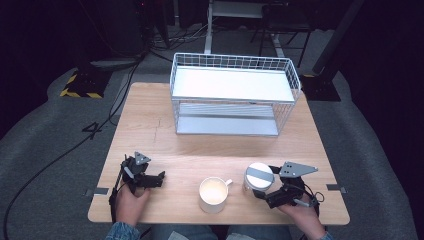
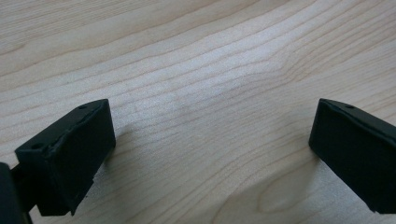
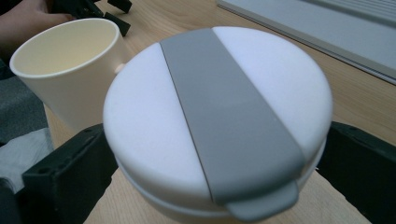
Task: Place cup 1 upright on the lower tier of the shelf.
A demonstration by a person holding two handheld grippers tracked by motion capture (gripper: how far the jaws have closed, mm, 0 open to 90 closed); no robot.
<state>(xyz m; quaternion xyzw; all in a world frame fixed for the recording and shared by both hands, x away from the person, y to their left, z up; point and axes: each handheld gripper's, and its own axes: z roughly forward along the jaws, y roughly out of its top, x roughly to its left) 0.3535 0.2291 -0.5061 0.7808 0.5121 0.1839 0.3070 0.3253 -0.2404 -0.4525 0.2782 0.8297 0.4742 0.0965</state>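
Note:
A round jar with a white lid and a grey strap [image 1: 259, 176] stands near the table's front right. My right gripper [image 1: 263, 187] is open, one jaw on each side of the jar [image 3: 219, 107], close to its wall. A cream mug [image 1: 214, 194] stands upright just left of the jar, handle toward it; the right gripper view shows the mug [image 3: 70, 60] is empty. My left gripper [image 1: 160, 179] rests low at the front left, pointing right toward the mug. It [image 2: 212, 135] is open over bare wood with nothing between its jaws.
A white wire shelf rack [image 1: 172, 85] with two solid shelves stands at the back of the wooden table [image 1: 200, 145]; its lower shelf [image 3: 327, 28] lies beyond the jar. Bare wood lies between the rack and the front objects. Cables trail on the floor.

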